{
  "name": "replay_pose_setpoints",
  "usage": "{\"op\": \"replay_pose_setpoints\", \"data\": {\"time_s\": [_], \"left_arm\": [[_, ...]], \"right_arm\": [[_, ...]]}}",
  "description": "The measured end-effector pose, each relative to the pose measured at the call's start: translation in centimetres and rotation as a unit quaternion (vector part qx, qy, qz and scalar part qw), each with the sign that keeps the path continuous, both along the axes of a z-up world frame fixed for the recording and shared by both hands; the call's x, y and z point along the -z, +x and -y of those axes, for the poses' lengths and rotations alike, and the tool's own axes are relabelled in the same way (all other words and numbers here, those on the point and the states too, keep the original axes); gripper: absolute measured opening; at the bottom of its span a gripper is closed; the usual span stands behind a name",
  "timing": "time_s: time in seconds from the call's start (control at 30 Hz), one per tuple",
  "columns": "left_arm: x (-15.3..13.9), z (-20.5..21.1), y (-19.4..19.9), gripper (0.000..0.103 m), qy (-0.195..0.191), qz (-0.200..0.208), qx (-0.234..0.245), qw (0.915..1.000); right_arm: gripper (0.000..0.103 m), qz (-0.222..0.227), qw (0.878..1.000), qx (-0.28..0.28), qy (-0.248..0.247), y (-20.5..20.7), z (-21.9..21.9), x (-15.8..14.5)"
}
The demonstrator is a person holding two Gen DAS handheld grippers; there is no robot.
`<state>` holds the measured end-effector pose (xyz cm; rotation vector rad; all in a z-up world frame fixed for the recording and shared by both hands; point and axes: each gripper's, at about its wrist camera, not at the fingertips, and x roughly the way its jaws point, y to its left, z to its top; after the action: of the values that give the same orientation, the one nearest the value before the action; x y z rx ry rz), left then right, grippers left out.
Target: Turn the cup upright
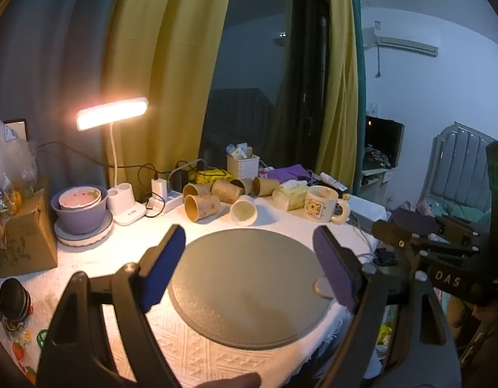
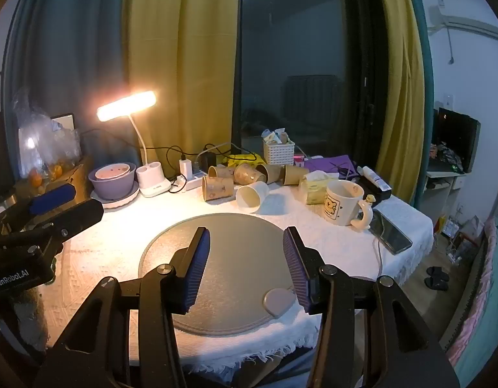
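A: Several paper cups lie tipped over beyond the grey round mat [image 2: 236,258]. The white cup [image 2: 251,196] is nearest, on its side on the white tablecloth [image 2: 313,239], mouth towards the cameras, with the brown cups [image 2: 217,188] just behind it.

B: And the tools?

A: The left gripper [image 1: 249,268] and the right gripper [image 2: 247,268] both hover over the mat with fingers spread wide, gripping nothing. Nothing touches a cup.

B: So, by my reading, this is the approach step.

A: I think so. The next move calls for one gripper to reach past the mat, straddle the white cup's wall, close gently so the paper doesn't crush, then rotate it onto its base.
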<state>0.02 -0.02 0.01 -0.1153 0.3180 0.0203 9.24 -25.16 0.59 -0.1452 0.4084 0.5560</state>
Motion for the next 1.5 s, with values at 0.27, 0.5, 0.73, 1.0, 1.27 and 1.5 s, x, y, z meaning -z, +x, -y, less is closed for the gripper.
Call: {"op": "replay_pose_setpoints", "data": {"time_s": [0.27,0.5,0.73,1.0,1.27,1.5], "left_arm": [[0.1,0.5,0.0,0.082,-0.003,0.007,0.007,0.9999],[-0.1,-0.2,0.0,0.082,0.001,0.006,0.01,0.9999],[-0.4,-0.8,0.0,0.082,0.001,0.01,0.006,0.9999],[-0.3,-0.7,-0.3,0.082,-0.001,0.011,0.005,0.9999],[-0.2,-0.7,-0.4,0.082,-0.005,0.01,0.0,0.9999],[-0.1,-0.7,-0.3,0.082,-0.005,0.009,0.002,0.9999]], "right_arm": [[0.05,0.001,1.0,-0.001,0.001,-0.1,-0.2,-0.1],[0.05,0.0,1.0,0.0,0.004,0.0,0.0,0.0],[0.05,0.0,1.0,-0.002,0.004,0.0,0.0,0.0],[0.05,0.0,1.0,-0.002,0.004,-0.1,0.0,-0.1],[0.05,0.001,1.0,-0.001,0.004,-0.2,0.0,-0.1],[0.05,0.001,1.0,-0.002,0.004,-0.1,0.0,-0.1]]}}
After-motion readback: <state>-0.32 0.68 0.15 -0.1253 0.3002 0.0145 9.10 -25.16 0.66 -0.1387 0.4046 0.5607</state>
